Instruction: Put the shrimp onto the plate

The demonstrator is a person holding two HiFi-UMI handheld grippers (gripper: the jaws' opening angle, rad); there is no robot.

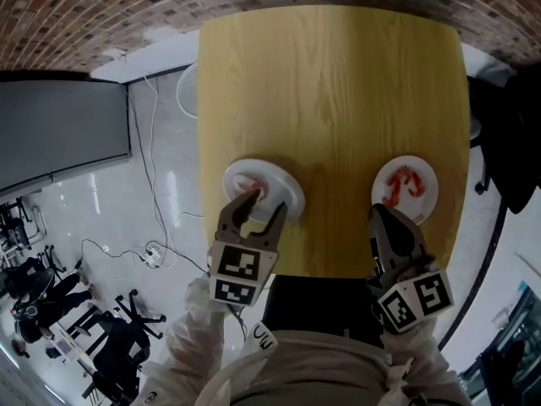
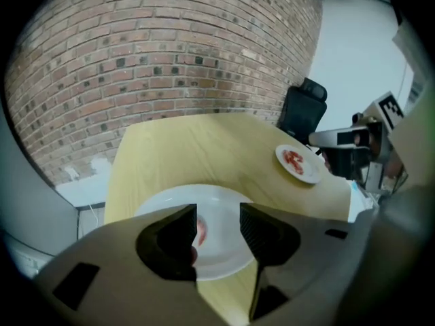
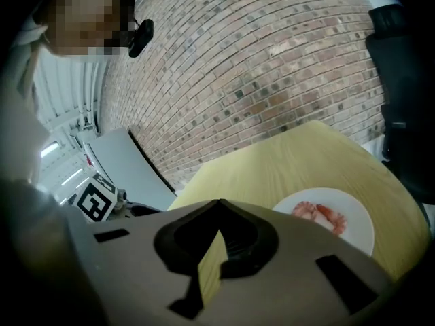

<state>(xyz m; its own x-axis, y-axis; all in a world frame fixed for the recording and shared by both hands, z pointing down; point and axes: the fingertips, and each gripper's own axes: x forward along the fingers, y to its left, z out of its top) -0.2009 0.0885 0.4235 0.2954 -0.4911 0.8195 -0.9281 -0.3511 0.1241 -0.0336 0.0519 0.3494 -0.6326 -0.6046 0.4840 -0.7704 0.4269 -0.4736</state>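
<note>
While the left gripper (image 1: 264, 203) hangs spread and empty over the shrimp (image 1: 251, 184) on the left plate (image 1: 283, 181) and the right gripper (image 1: 382, 215) sits clenched, empty, near a second shrimp (image 1: 404, 183) on the right plate (image 1: 428, 194), placing looks done; next, back both clear.

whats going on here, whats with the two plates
A person holds a gripper in each hand at the near edge of a wooden table. The left gripper hangs open over the left plate; the left shrimp lies on that plate, not gripped. The right gripper is shut and empty, just short of the right plate, which holds the right shrimp.
</note>
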